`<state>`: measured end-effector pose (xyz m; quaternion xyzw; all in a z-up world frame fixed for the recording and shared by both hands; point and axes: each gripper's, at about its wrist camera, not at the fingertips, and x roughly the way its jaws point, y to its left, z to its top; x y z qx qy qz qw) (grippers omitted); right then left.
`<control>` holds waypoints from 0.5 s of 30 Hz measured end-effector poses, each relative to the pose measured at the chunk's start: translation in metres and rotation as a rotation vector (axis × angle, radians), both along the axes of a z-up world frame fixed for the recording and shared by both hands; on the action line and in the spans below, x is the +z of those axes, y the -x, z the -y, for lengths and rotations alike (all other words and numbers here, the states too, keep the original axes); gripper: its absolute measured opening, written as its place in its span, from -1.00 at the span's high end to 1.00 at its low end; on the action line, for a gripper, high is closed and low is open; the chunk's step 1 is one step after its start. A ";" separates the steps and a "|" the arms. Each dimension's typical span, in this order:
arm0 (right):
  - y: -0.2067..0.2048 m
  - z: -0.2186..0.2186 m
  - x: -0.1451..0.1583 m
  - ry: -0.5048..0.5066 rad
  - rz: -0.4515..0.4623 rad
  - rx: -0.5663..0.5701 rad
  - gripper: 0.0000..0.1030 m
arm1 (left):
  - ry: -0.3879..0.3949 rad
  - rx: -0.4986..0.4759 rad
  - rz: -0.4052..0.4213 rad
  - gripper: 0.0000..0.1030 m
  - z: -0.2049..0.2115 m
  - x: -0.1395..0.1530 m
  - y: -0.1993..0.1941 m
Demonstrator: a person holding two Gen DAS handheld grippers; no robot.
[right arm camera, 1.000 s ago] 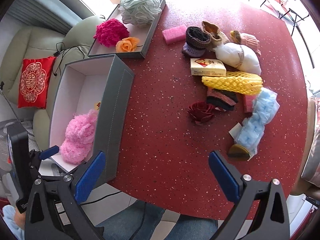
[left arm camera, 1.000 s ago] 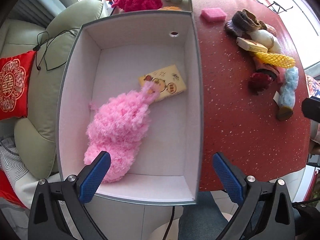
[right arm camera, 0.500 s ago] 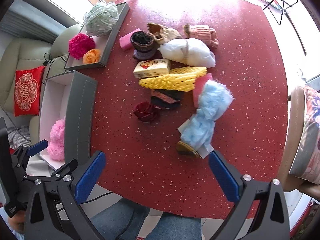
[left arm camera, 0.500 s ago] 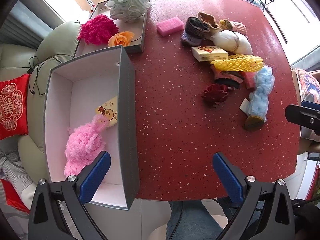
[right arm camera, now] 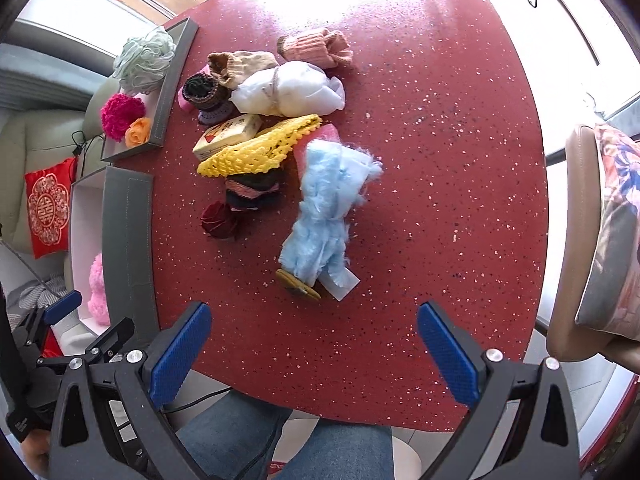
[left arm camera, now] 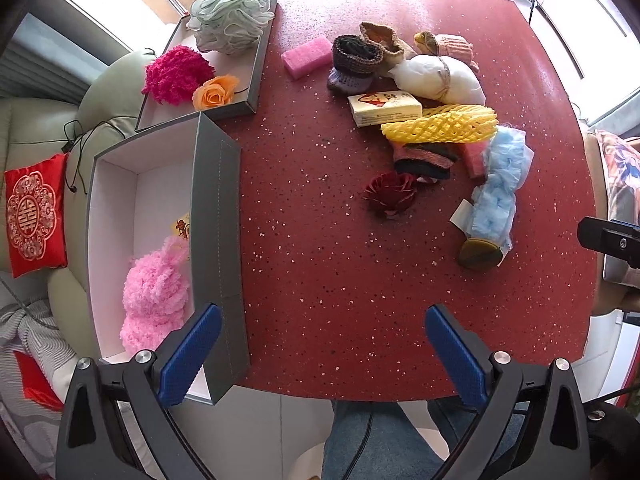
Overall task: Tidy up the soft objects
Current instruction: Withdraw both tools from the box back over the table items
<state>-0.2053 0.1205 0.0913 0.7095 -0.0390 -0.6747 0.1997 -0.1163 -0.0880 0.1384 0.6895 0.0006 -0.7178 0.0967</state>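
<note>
A fluffy pink slipper [left arm camera: 154, 300] lies inside the deep grey box [left arm camera: 218, 216] at the table's left edge. A pile of soft things sits mid-table: a light blue fluffy slipper [right arm camera: 326, 216], a yellow foam net [right arm camera: 256, 148], a dark red fabric rose [right arm camera: 218, 220], a white cloth bundle [right arm camera: 288, 90], knitted socks [right arm camera: 316, 48] and a tissue pack [right arm camera: 228, 136]. My left gripper [left arm camera: 324, 354] is open over the table's near edge, beside the box. Over the near edge too, just short of the blue slipper, my right gripper [right arm camera: 316, 354] is open and empty.
A shallow grey tray [left arm camera: 258, 68] at the back left holds a pale green bath pouf [left arm camera: 230, 12], a magenta pompom [left arm camera: 176, 74] and an orange rose [left arm camera: 214, 96]. A pink sponge [left arm camera: 308, 58] lies beside it. Sofa with red cushion [left arm camera: 34, 216] on the left; a chair [right arm camera: 592, 240] on the right.
The left gripper has pulled back from above the box and swung right over the table. The right gripper has swung right, so the blue slipper now lies centred ahead of it.
</note>
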 end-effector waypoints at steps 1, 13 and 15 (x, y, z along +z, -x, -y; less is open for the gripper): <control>0.001 -0.004 -0.002 0.006 0.008 -0.007 -0.99 | 0.003 0.001 0.003 -0.99 -0.002 0.000 0.000; 0.003 -0.026 -0.017 0.037 0.045 -0.027 -0.99 | 0.041 -0.022 0.042 -0.99 -0.024 -0.002 0.005; 0.005 -0.029 -0.019 0.039 0.048 -0.033 -0.99 | 0.043 -0.023 0.046 -0.99 -0.026 -0.003 0.007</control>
